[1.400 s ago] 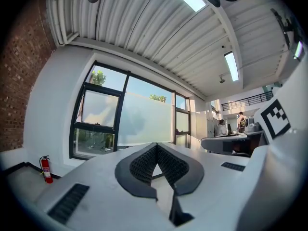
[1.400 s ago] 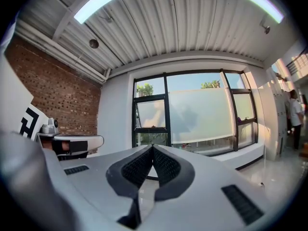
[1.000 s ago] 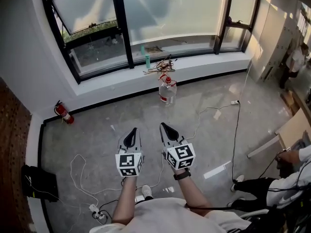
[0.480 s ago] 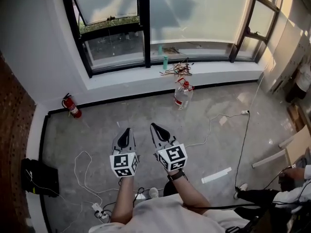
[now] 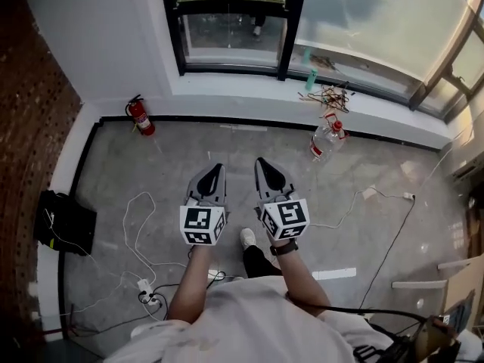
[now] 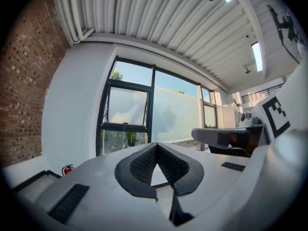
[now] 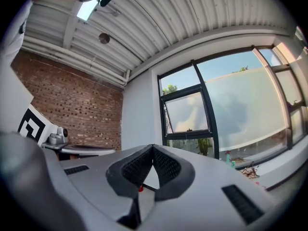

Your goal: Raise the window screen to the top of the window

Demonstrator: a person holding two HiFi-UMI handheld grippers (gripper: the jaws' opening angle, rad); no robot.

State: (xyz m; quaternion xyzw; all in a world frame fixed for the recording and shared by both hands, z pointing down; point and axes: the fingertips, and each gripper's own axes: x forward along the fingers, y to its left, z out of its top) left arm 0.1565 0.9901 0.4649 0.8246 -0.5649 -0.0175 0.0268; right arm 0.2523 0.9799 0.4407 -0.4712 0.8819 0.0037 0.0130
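Grey floor (image 5: 136, 180) below, and the two claws are out in front, side by side and level, pointing at the window (image 5: 293, 29). The left claw (image 5: 213, 174) is pressed together, its dark pads meeting at the tip with nothing between them. The right claw (image 5: 266, 171) is the same: pressed together and empty. The screen (image 5: 378, 21), a pale frosted sheet, hangs over the wide pane ahead and to the right of the right claw, well apart from both. Its lower edge stops a little above the sill (image 5: 249, 89), with a clear strip of glass under it. Straight ahead of the left claw is the smaller pane with a tilted sash, and no screen over it. A red extinguisher (image 5: 139, 116) stands by the wall ahead and to the left of the left claw. A bottle (image 5: 327, 138) sits on the floor ahead and to the right of the right claw, just below a tangle of wires (image 5: 329, 97) on the sill. White cable (image 5: 136, 237) trails left of the left claw.
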